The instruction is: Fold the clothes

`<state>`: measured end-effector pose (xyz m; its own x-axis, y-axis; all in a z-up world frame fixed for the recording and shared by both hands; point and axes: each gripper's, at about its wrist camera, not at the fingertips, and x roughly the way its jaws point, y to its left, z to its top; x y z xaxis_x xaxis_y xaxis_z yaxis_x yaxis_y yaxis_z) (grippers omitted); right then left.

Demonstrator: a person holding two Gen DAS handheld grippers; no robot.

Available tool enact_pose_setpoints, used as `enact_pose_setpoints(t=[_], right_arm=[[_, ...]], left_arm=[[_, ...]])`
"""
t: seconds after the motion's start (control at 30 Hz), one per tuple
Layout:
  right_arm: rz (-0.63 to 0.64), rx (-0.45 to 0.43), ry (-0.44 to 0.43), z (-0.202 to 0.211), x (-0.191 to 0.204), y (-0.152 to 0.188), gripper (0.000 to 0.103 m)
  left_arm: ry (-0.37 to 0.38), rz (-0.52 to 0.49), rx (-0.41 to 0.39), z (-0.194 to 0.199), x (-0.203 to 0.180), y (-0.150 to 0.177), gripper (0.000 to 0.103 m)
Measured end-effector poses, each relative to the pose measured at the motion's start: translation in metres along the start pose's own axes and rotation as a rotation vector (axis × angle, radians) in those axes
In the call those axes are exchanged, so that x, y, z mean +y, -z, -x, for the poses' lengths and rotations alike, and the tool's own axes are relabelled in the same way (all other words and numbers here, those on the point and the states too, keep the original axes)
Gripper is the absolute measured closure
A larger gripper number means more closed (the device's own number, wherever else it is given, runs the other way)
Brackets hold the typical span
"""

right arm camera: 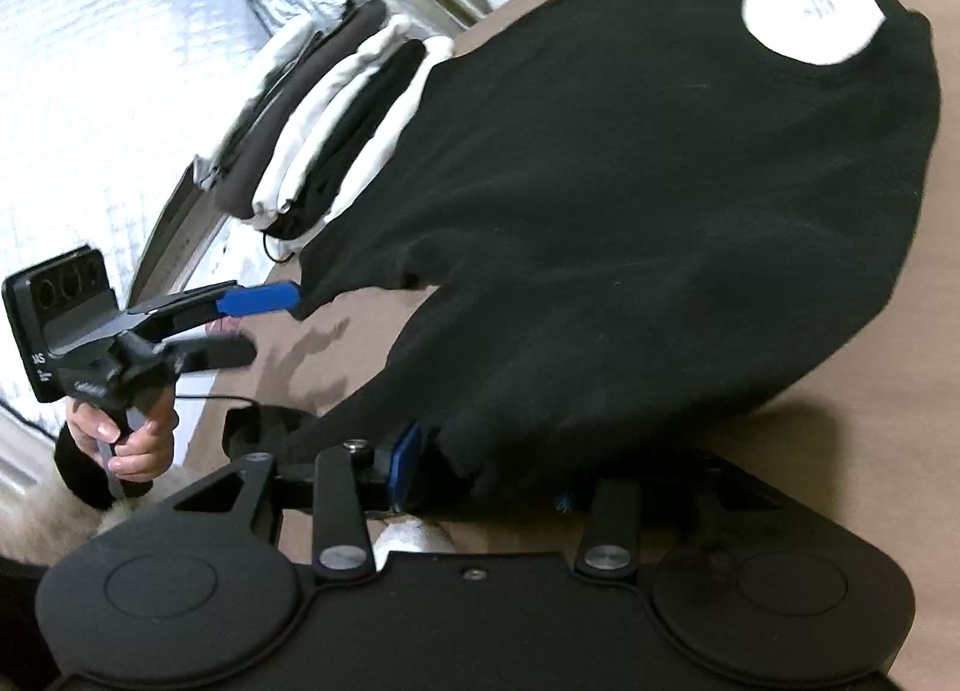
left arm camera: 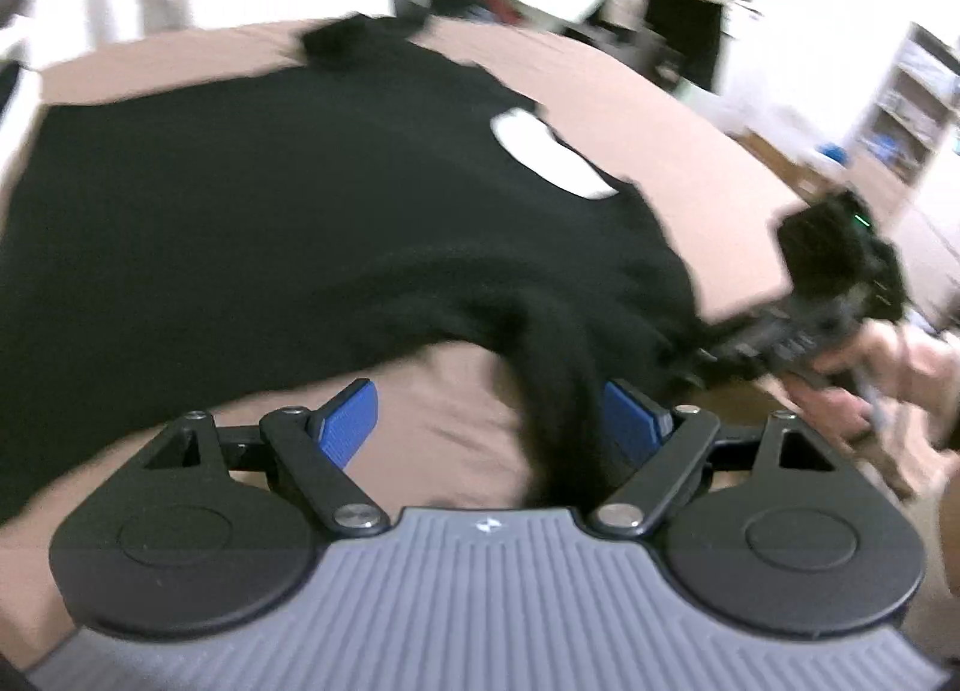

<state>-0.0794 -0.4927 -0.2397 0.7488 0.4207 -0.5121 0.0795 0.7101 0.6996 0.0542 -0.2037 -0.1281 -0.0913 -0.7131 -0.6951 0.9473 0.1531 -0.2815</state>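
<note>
The black shirt (right arm camera: 630, 211) lies mostly flat, not yet folded. A folded stack (right arm camera: 336, 126) waits at upper left. The right gripper (right arm camera: 480, 466) pinches the hem; the left gripper (left arm camera: 498, 421) is wide, with cloth between its fingers.

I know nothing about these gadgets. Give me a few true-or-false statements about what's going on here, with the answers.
1. The black shirt has a white patch on it. True.
2. The shirt lies on a green surface. False: the surface is brown.
3. A stack of folded clothes, white and dark, sits beside the shirt. True.
4. The left gripper is squeezed shut. False: its blue-padded fingers stand wide apart, with a strip of shirt running between them.
5. The right gripper holds nothing. False: it appears to be shut on the shirt's edge.
</note>
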Motion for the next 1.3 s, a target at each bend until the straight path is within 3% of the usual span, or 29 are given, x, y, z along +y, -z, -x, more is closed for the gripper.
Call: enact_pose_setpoints(t=[0.07, 0.1, 0.2, 0.23, 0.3, 0.37, 0.4, 0.43, 0.5, 0.6, 0.7, 0.77, 0.83, 0.9, 0.93, 1.07, 1.23, 1.27, 1.3], right_arm=[[0.022, -0.002, -0.008, 0.002, 0.001, 0.001, 0.082], [0.035, 0.0, -0.008, 0.002, 0.003, 0.0, 0.089], [0.089, -0.045, -0.011, 0.009, 0.01, -0.002, 0.09], [0.09, -0.06, -0.017, 0.011, 0.011, -0.004, 0.09], [0.086, -0.092, -0.031, 0.014, 0.013, -0.01, 0.09], [0.088, -0.114, -0.045, 0.015, 0.016, -0.016, 0.091], [0.088, -0.121, -0.051, 0.016, 0.017, -0.018, 0.091], [0.089, -0.129, -0.054, 0.016, 0.017, -0.02, 0.091], [0.089, -0.143, -0.055, 0.017, 0.019, -0.024, 0.091], [0.096, -0.157, -0.046, 0.022, 0.021, -0.027, 0.091], [0.101, -0.137, -0.027, 0.032, 0.022, -0.028, 0.091], [0.093, -0.078, -0.001, 0.035, 0.02, -0.028, 0.091], [0.075, 0.013, 0.037, 0.035, 0.017, -0.029, 0.091], [0.013, 0.13, 0.093, 0.027, 0.007, -0.028, 0.091], [-0.016, 0.137, 0.105, 0.026, 0.002, -0.027, 0.091], [-0.039, 0.053, 0.085, 0.036, -0.009, -0.029, 0.091], [-0.078, -0.108, 0.09, 0.068, -0.024, -0.055, 0.09], [-0.09, -0.137, 0.116, 0.072, -0.029, -0.061, 0.09], [-0.094, -0.162, 0.149, 0.075, -0.033, -0.067, 0.09]], left_arm=[[0.066, -0.006, 0.033, -0.003, -0.009, 0.005, 0.02], [0.093, -0.002, 0.049, -0.005, -0.01, 0.006, 0.02], [0.162, -0.017, 0.101, -0.012, -0.019, 0.013, 0.017], [0.176, -0.039, 0.127, -0.014, -0.023, 0.015, 0.009], [0.169, -0.102, 0.156, -0.019, -0.033, 0.02, 0.006], [0.113, -0.164, 0.169, -0.025, -0.042, 0.025, 0.007], [0.096, -0.164, 0.177, -0.028, -0.041, 0.026, 0.019], [0.079, -0.165, 0.185, -0.03, -0.041, 0.028, 0.058], [0.074, -0.127, 0.198, -0.033, -0.033, 0.027, 0.09], [0.123, -0.054, 0.138, -0.014, -0.021, 0.018, 0.093], [0.229, 0.002, 0.104, 0.006, -0.021, 0.005, 0.093], [0.272, 0.022, 0.149, 0.005, -0.028, -0.001, 0.093], [0.213, -0.051, 0.208, -0.008, -0.043, -0.001, 0.093], [0.202, -0.104, 0.26, -0.025, -0.054, 0.002, 0.093], [0.217, -0.1, 0.262, -0.031, -0.055, -0.001, 0.096], [0.29, -0.019, 0.187, -0.037, -0.039, -0.035, 0.096], [0.347, 0.223, -0.009, -0.046, 0.019, -0.104, 0.096], [0.306, 0.215, -0.021, -0.051, 0.026, -0.114, 0.095], [0.185, 0.168, -0.01, -0.063, 0.026, -0.121, 0.095]])
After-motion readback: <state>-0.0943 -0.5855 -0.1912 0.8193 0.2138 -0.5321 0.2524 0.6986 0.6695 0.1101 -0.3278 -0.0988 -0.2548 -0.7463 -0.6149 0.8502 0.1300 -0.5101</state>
